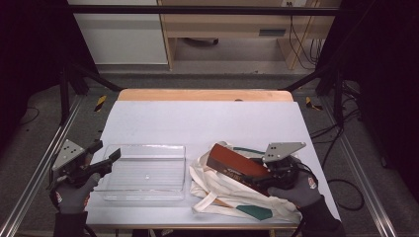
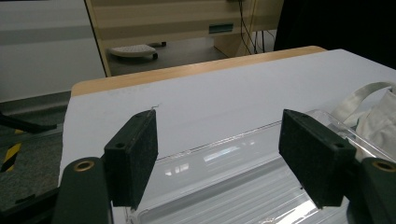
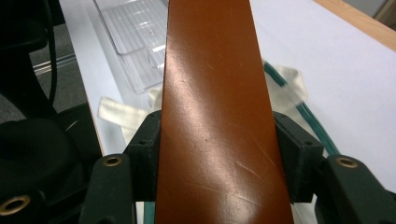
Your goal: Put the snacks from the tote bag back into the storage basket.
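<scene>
Clamped across the width of a glossy reddish-brown rectangular box point(image 3: 217, 116), the right gripper point(image 3: 217, 140) has its two black pads pressed on the box's long edges, jaws roughly halfway apart because the box fills them. In the high view the right gripper point(image 1: 269, 177) sits at the near right of the table, a gloved hand behind it, and the box point(image 1: 237, 166) angles up and to the left out of a crumpled cream cloth tote bag with dark green trim point(image 1: 217, 195). One end of the box looks raised above the bag's folds while the other end is at the jaws, so it appears partly lifted out rather than lying flat inside.

Further left, a clear ribbed plastic tray point(image 1: 146, 173) lies empty on the white tabletop point(image 1: 207, 123), just beside the bag. The left gripper point(image 1: 101, 165) hovers at the tray's left rim with its jaws spread wide and nothing between them; its own view shows the tray's edge point(image 2: 243, 149) below the open pads.

Judging by this layout, the step in hand is drawing the box clear of the bag. The next move probably calls for lifting until the box frees the cloth, then carrying it left over the tray and lowering it flat, while watching that the bag's strap does not drag along.
</scene>
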Demonstrator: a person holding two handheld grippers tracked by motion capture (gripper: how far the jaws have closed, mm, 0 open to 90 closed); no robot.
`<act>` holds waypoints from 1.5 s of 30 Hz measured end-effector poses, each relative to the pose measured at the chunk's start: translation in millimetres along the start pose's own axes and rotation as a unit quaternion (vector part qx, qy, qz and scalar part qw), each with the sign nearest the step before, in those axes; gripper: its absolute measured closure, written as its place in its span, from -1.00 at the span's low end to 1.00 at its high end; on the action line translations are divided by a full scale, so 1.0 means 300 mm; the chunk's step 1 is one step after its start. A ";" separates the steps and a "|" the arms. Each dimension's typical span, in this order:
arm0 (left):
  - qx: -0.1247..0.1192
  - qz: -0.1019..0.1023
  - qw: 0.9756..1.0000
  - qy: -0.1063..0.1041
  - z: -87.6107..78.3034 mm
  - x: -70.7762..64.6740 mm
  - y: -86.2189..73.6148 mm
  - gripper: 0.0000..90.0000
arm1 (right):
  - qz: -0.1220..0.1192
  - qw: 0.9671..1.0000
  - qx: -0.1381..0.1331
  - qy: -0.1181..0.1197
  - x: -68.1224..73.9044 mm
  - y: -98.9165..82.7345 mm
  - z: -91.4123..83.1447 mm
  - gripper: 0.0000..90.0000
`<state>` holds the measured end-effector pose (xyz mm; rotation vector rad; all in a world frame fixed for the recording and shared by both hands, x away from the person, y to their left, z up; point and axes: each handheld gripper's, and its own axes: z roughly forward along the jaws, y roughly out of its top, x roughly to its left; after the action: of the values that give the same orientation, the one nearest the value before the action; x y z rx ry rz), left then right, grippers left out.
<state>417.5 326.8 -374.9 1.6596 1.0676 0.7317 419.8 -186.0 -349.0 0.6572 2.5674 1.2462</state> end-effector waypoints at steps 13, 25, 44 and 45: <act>-0.001 -0.006 1.000 0.009 -0.007 0.036 -0.009 -0.44 | -0.032 0.999 -0.005 0.029 0.016 0.133 0.107 -0.03; -0.005 -0.010 1.000 0.013 -0.015 0.047 -0.010 -0.43 | -0.061 0.997 -0.007 0.044 0.030 0.231 0.195 -0.04; -0.008 -0.024 0.999 0.025 -0.036 0.099 -0.021 -0.44 | -0.099 0.992 0.004 0.078 0.058 0.365 0.330 -0.04; -0.009 -0.026 0.999 0.025 -0.036 0.102 -0.022 -0.44 | -0.104 0.991 0.006 0.082 0.061 0.376 0.348 -0.04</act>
<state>419.4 359.7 -378.2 1.6004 1.1317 0.7509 476.6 -44.2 -325.0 0.2909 2.6927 1.2622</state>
